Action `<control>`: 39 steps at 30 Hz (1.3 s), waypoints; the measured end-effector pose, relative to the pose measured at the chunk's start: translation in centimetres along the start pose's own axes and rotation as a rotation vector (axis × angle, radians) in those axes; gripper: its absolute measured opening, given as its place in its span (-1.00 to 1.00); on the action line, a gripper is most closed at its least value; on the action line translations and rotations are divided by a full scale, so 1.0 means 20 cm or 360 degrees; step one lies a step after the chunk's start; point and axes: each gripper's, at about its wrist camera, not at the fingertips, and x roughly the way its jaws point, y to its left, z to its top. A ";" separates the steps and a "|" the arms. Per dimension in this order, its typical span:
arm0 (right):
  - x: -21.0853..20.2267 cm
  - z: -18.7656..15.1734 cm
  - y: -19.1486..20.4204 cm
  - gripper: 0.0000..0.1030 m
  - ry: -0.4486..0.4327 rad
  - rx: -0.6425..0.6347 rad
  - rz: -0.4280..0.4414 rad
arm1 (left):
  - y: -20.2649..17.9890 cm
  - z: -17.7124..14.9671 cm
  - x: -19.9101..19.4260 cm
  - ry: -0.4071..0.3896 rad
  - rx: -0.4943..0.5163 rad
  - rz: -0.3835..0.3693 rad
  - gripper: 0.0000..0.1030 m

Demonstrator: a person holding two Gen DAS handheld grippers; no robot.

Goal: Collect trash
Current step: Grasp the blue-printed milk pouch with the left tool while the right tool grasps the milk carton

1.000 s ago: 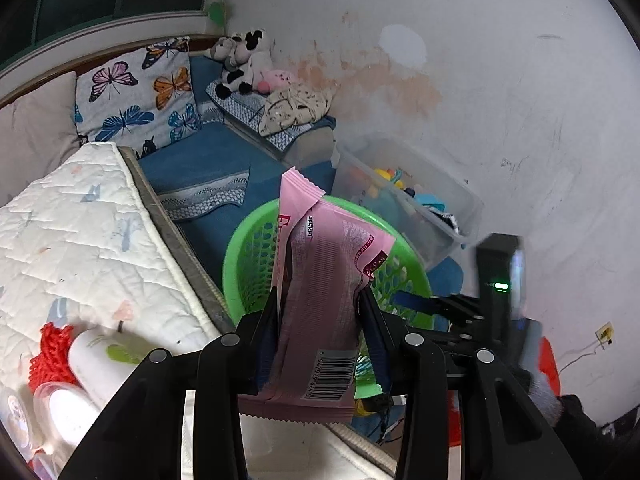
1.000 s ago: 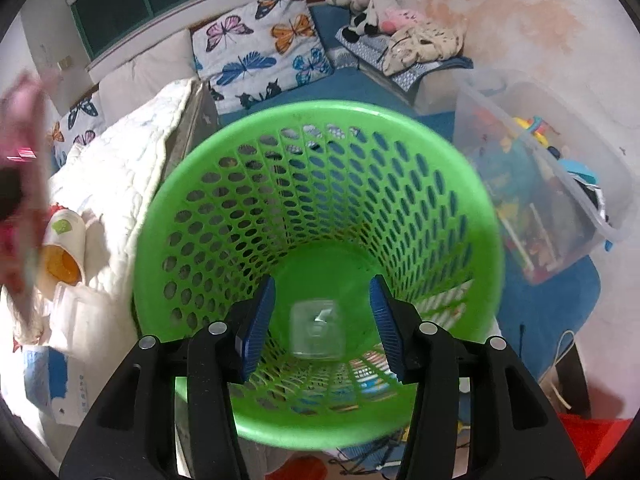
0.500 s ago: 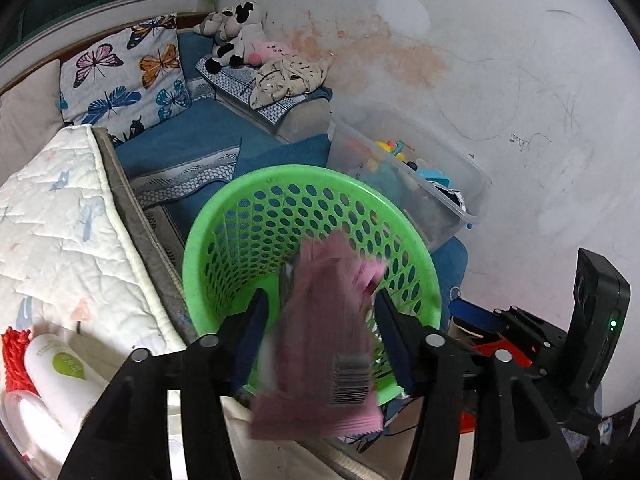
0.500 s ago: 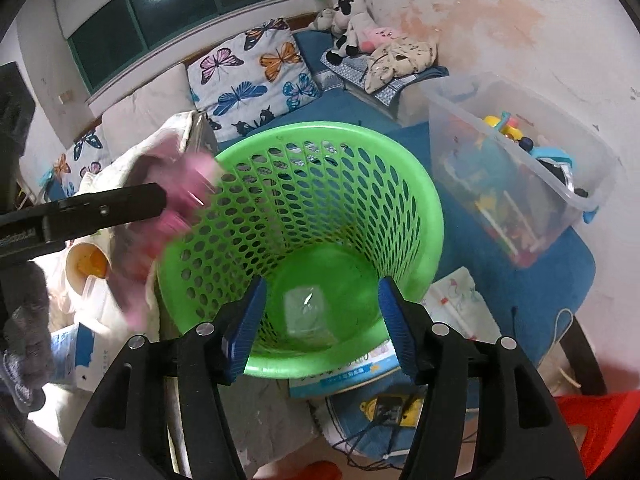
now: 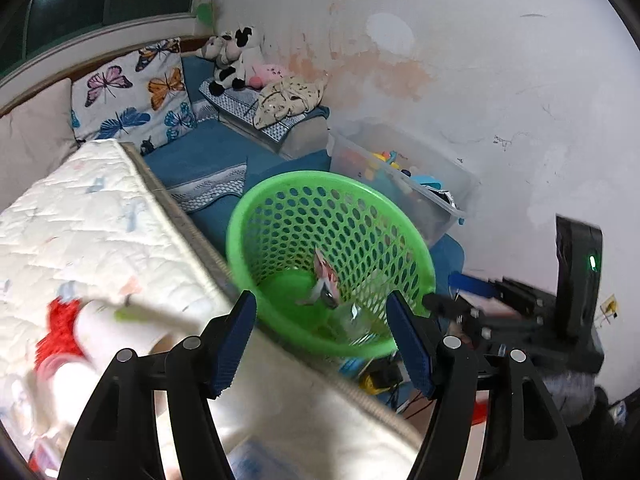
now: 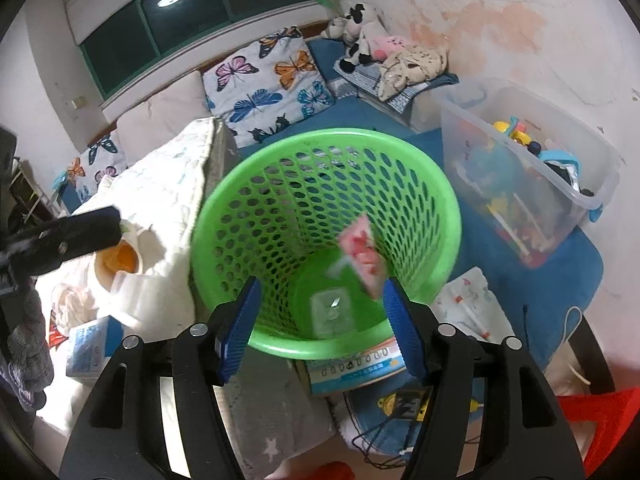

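Pink wrapper [image 6: 362,254] lies inside the green basket [image 6: 448,216], centre of the right wrist frame, beside a clear plastic piece [image 6: 332,310] on its floor. Left hand-held gripper [image 5: 322,342] and right hand-held gripper [image 6: 320,326] both stand apart, empty. Outstanding, by judgement: white bottle [image 5: 116,332] and red item [image 5: 60,328], lower left on the bed [image 5: 80,220]. A second ago the left one was clamped on the wrapper above the rim; it has since let go.

left wrist: above mattress edge | right wrist: over basket [image 6: 224,216] | shared: basket
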 end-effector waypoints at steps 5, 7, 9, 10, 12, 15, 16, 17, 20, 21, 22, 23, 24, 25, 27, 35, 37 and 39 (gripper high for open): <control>-0.02 0.00 0.09 0.28 -0.0012 -0.0045 0.0043 | 0.07 -0.16 -0.18 -0.0005 0.0054 0.0028 0.27; -0.03 0.00 0.12 0.29 -0.0012 -0.0059 0.0067 | 0.09 -0.21 -0.22 0.0005 0.0086 0.0046 0.27; -0.03 0.00 0.15 0.32 -0.0009 -0.0075 0.0078 | 0.11 -0.28 -0.26 0.0027 0.0123 0.0056 0.45; -0.03 0.00 0.16 0.32 -0.0009 -0.0085 0.0080 | 0.12 -0.30 -0.28 0.0037 0.0147 0.0068 0.49; -0.03 0.00 0.20 0.34 -0.0008 -0.0107 0.0085 | 0.13 -0.36 -0.30 0.0056 0.0207 0.0092 0.49; -0.03 0.00 0.23 0.39 -0.0008 -0.0121 0.0098 | 0.14 -0.41 -0.30 0.0095 0.0269 0.0092 0.51; -0.04 -0.01 0.24 0.40 -0.0010 -0.0125 0.0099 | 0.14 -0.43 -0.29 0.0107 0.0288 0.0085 0.52; -0.04 -0.01 0.25 0.42 -0.0011 -0.0134 0.0100 | 0.14 -0.44 -0.29 0.0122 0.0321 0.0076 0.57; -0.05 -0.01 0.28 0.44 -0.0011 -0.0149 0.0100 | 0.13 -0.48 -0.26 0.0155 0.0398 0.0083 0.58; -0.05 -0.01 0.28 0.44 -0.0009 -0.0153 0.0099 | 0.13 -0.48 -0.26 0.0165 0.0414 0.0084 0.60; -0.05 -0.02 0.29 0.45 -0.0008 -0.0156 0.0099 | 0.13 -0.49 -0.25 0.0176 0.0430 0.0088 0.61; -0.05 -0.02 0.29 0.45 -0.0006 -0.0161 0.0098 | 0.13 -0.49 -0.23 0.0191 0.0442 0.0091 0.63; -0.04 -0.02 0.30 0.45 -0.0004 -0.0165 0.0100 | 0.14 -0.50 -0.22 0.0202 0.0448 0.0096 0.63; -0.04 -0.02 0.30 0.46 0.0001 -0.0169 0.0105 | 0.14 -0.50 -0.21 0.0209 0.0450 0.0101 0.63; -0.04 -0.02 0.32 0.47 0.0007 -0.0176 0.0111 | 0.15 -0.51 -0.19 0.0231 0.0463 0.0097 0.63; 0.01 -0.04 0.38 0.48 0.0061 -0.0247 0.0147 | 0.17 -0.49 -0.09 0.0267 0.0496 0.0067 0.68; 0.02 -0.03 0.38 0.48 0.0072 -0.0262 0.0161 | 0.16 -0.50 -0.07 0.0274 0.0498 0.0051 0.68; 0.03 -0.03 0.39 0.48 0.0079 -0.0268 0.0168 | 0.15 -0.51 -0.06 0.0276 0.0512 0.0051 0.66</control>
